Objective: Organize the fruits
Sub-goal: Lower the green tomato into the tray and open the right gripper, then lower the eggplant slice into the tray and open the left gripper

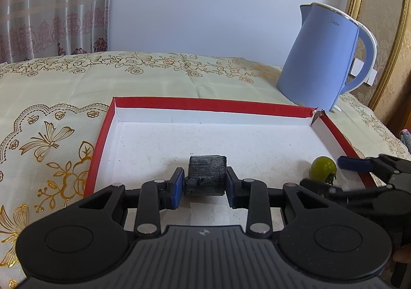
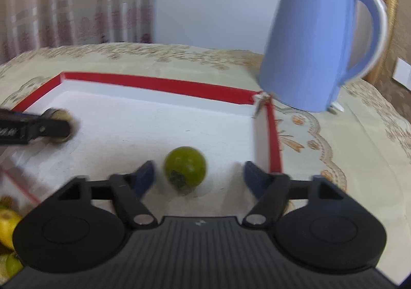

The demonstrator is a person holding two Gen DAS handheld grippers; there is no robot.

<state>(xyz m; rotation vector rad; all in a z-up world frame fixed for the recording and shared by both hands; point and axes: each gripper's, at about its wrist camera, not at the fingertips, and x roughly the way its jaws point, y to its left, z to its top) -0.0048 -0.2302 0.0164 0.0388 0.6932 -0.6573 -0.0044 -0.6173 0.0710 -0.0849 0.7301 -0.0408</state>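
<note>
At the far left of my right wrist view, a few yellow and green fruits [image 2: 7, 237] sit at the frame edge, too cut off for me to say what they rest on. Beyond them, the worktop carries a cream cloth with gold flowers [image 1: 51, 109]. On it lies a shallow red-edged tray [image 1: 205, 103] with a white floor.

My left tool [image 1: 204, 183] hangs over the tray's near left part, its blue pads pressed tight against both sides of a dark ribbed block [image 1: 205, 175]. In the right wrist view the same tool [image 2: 57, 125] comes in from the left edge, blurred; the thing it grips looks brownish there, so I cannot tell what it is.

Further right, a small green fruit [image 2: 185, 168] with a dark stalk end rests on the tray floor near the right wall. My right tool [image 2: 199, 175] stands wide around it, the pads clear of it on both sides, holding nothing. The left wrist view shows that fruit [image 1: 323, 168] between those spread fingers [image 1: 354, 163].

Past the tray's torn far right corner, a blue kettle [image 1: 323, 57] stands upright on the cloth, just beside the tray.
</note>
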